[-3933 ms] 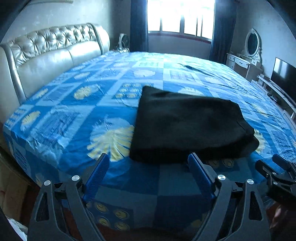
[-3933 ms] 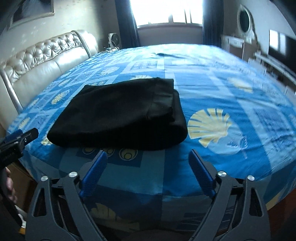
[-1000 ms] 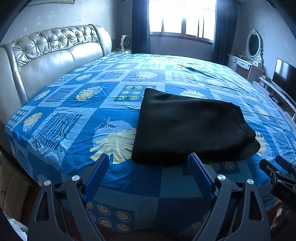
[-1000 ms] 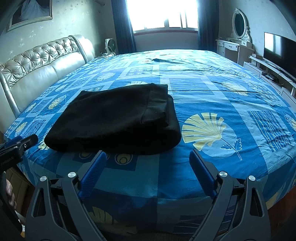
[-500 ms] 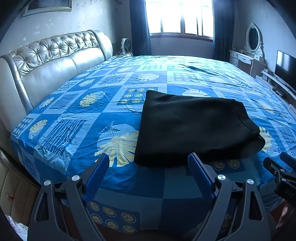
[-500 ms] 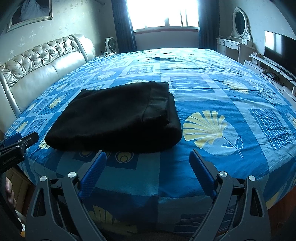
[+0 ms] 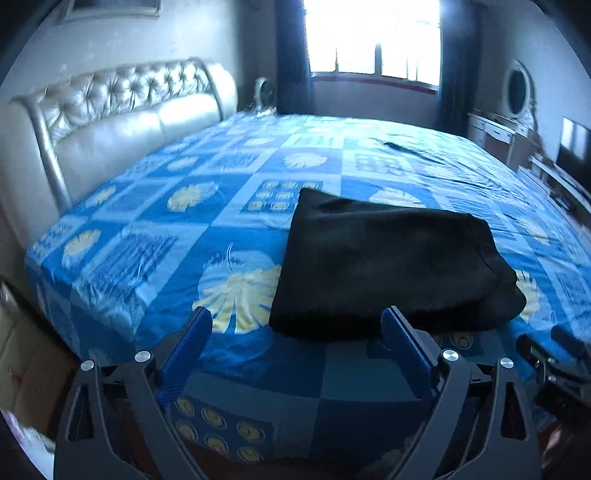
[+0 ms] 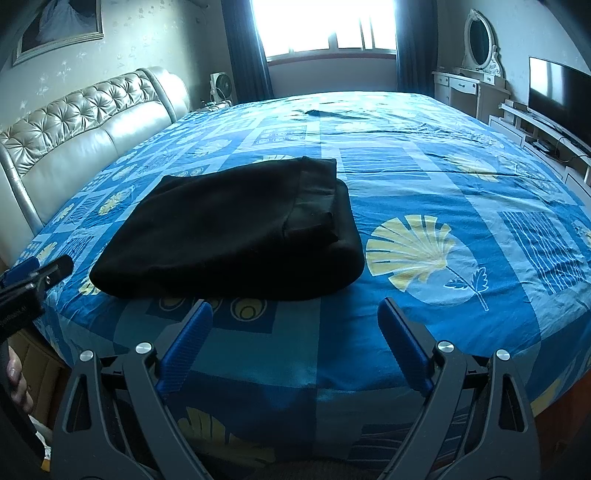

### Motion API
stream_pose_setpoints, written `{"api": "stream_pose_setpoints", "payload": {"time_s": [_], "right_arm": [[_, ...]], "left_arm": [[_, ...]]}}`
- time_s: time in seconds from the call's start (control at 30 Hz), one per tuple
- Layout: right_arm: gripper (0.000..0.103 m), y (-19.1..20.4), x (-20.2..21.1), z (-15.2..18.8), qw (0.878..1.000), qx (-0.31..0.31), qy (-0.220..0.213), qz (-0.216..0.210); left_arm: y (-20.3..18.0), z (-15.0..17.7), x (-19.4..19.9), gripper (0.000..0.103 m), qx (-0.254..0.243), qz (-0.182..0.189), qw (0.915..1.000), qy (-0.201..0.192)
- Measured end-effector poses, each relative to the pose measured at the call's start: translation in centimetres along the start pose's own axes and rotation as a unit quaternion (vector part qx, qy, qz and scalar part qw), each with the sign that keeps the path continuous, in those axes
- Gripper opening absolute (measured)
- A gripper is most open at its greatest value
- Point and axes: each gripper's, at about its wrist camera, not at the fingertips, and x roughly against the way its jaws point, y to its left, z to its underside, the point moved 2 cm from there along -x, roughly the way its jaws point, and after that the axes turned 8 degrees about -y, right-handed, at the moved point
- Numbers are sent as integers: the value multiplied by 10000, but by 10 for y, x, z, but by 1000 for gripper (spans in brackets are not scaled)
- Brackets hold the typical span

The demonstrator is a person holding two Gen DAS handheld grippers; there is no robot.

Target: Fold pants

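Note:
Black pants [image 7: 388, 266] lie folded in a flat rectangle on the bed near its front edge; they also show in the right wrist view [image 8: 236, 229], with the waistband fold on the right. My left gripper [image 7: 295, 321] is open and empty, held off the bed edge just short of the pants' near left corner. My right gripper [image 8: 293, 314] is open and empty, just short of the pants' near right side. Each gripper shows at the edge of the other's view: the right gripper [image 7: 554, 354], the left gripper [image 8: 33, 273].
The bed wears a blue patterned sheet [image 8: 461, 177]. A tufted cream headboard [image 7: 122, 122] stands at the left. A dresser with an oval mirror [image 8: 476, 74] and a TV [image 8: 557, 92] stand at the right. A window [image 8: 325, 26] is at the far end.
Both grippers have drawn back and risen slightly from the bed edge. The left view has tilted and blurred a little. The pants have not moved.

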Motion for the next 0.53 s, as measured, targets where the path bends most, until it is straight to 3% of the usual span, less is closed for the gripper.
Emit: {"api": "stream_pose_setpoints", "payload": {"time_s": [0.07,0.17,0.3,0.4,0.53], "right_arm": [[91,0,0,0,10000,-16,11,-4],[91,-1,-2,1,10000,-22,30,-10],[91,-2,-2,0,10000,-48,40,-23],[91,-5,-2,-1,9999,-104,25,-31],[91,-10,-1,-2,9998,-218,14,-42]], "left_arm": [[-3,0,-4,92,-107,249,9992,291],[-8,1,-4,92,-259,471,9979,360],[-10,-1,3,92,-290,278,9992,-24],[-7,0,-3,92,-166,402,9988,215],[-4,2,-8,92,-146,256,9991,311]]}}
